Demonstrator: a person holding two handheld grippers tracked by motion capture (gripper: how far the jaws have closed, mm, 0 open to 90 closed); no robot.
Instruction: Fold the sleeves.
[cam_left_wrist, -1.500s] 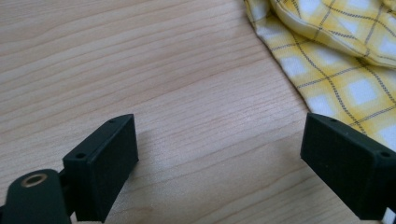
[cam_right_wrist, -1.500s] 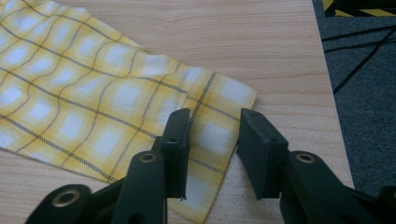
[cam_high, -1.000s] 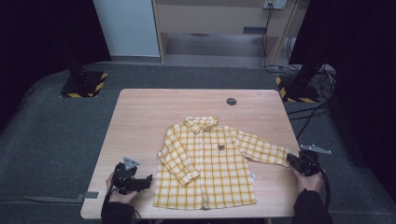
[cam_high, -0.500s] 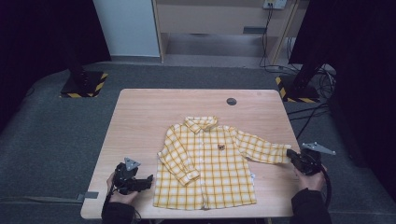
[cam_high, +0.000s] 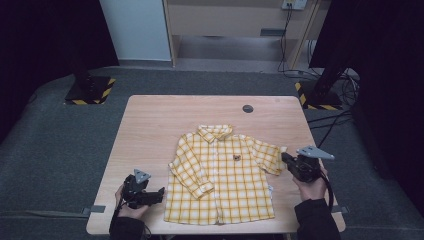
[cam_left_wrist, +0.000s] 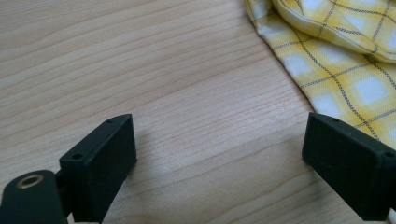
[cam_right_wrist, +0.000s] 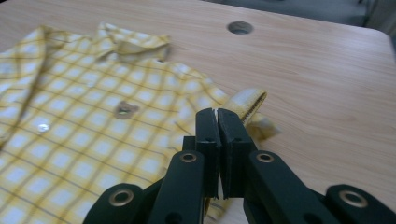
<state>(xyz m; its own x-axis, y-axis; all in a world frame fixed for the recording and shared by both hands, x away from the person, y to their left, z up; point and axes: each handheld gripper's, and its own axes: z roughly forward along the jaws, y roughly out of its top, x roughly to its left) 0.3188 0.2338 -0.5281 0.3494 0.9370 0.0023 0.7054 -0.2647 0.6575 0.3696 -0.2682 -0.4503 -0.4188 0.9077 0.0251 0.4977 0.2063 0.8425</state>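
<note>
Yellow-and-white checked child's shirt (cam_high: 220, 175) lies flat at the front middle of the light wooden table (cam_high: 160, 125). Right gripper (cam_high: 286, 159), clamped on the sleeve cuff (cam_right_wrist: 250, 105), has carried it inward, folding the sleeve shorter than before. Left gripper (cam_high: 161, 192) stays put, jaws apart, empty.

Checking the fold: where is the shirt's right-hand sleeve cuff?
In the high view the sleeve cuff is lifted at the shirt's right edge, pinched in the right gripper near the table's right side.

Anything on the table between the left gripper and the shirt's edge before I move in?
Nothing: bare wood of the table between the open left gripper and the yellow plaid shirt, clearest in the left gripper view.
</note>
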